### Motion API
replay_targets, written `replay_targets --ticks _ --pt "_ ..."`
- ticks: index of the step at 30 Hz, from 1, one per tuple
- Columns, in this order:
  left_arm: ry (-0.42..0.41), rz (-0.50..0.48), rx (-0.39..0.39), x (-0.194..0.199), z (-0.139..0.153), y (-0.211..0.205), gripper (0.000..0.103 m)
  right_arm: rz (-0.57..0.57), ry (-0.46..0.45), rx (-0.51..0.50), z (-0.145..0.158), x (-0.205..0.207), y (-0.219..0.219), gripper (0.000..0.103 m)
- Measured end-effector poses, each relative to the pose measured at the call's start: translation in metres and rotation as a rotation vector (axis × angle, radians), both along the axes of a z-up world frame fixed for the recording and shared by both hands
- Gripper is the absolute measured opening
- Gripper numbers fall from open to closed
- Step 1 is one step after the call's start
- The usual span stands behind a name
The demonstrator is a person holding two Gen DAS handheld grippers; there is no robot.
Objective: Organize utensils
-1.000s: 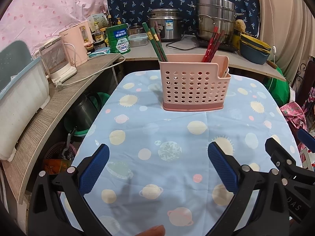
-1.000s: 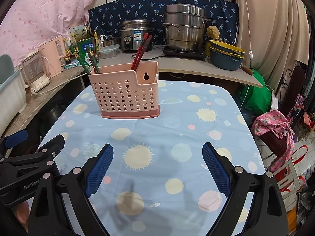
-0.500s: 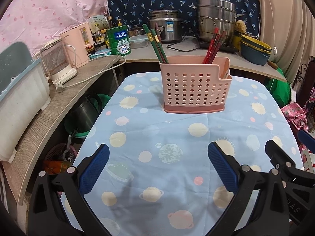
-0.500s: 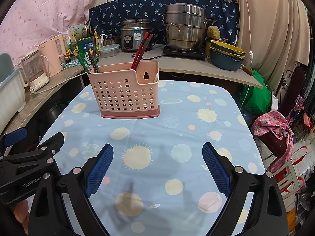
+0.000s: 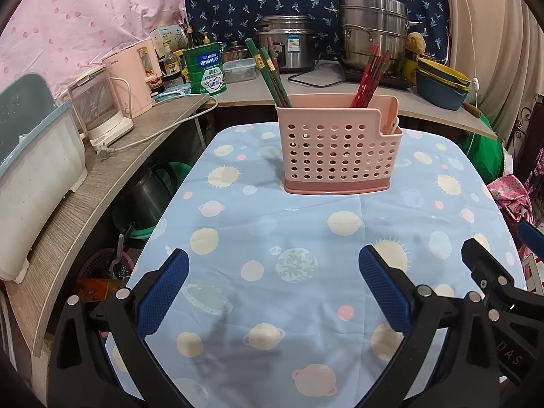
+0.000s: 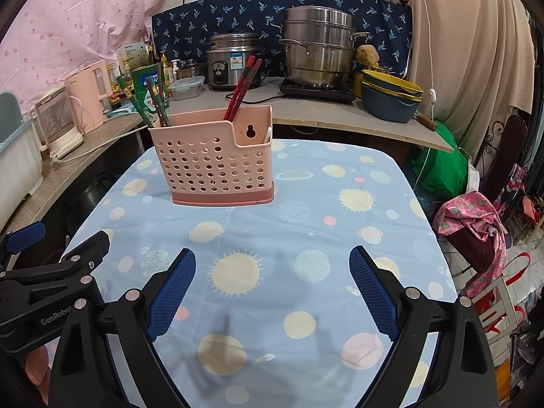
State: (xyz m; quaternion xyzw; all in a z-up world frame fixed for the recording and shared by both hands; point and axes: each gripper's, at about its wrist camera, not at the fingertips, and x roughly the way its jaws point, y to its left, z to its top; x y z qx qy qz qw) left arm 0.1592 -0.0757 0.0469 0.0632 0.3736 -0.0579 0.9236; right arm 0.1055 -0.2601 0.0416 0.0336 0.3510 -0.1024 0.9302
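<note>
Both pairs of jaws stand wide apart with nothing between them: the left gripper [image 5: 273, 287] and the right gripper [image 6: 272, 285] hover side by side over the near edge of the table [image 5: 340, 306], their black plastic arms ending in blue pads [image 6: 171, 292] with a fine ribbed grain. The table carries a thin, smooth light-blue cloth [image 6: 306, 224] printed with pale suns and planets, creased across its middle. The pink utensil caddy [image 5: 335, 149] stands upright toward the far edge, well apart from both grippers; it is a boxy plastic holder with rows of round holes, a darker pink base and a stepped rim, lower at its right end. Green chopsticks [image 5: 268, 71] lean out of its left end and red chopsticks [image 5: 369, 76] out of its right side; a white utensil barely shows in the low right compartment. Behind the table a counter [image 6: 340, 112] holds a steel rice cooker [image 5: 287, 46], a stacked steel steamer pot [image 6: 318, 46], stacked yellow and blue bowls [image 6: 391, 97], a green tin [image 5: 205, 73] and a pink kettle [image 5: 132, 76].
</note>
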Motion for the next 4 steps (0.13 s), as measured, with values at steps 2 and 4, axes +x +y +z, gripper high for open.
replay_targets --ticks 2,4 --pt "-0.004 0.01 -0.008 -0.0002 0.0003 0.0001 0.096 -0.002 -0.002 -0.004 -0.0004 0.0005 -0.0005 0.088" --pt "-0.004 0.011 -0.009 0.0 0.0002 0.0002 0.096 -0.003 -0.002 -0.003 -0.0006 0.0016 -0.0021 0.088"
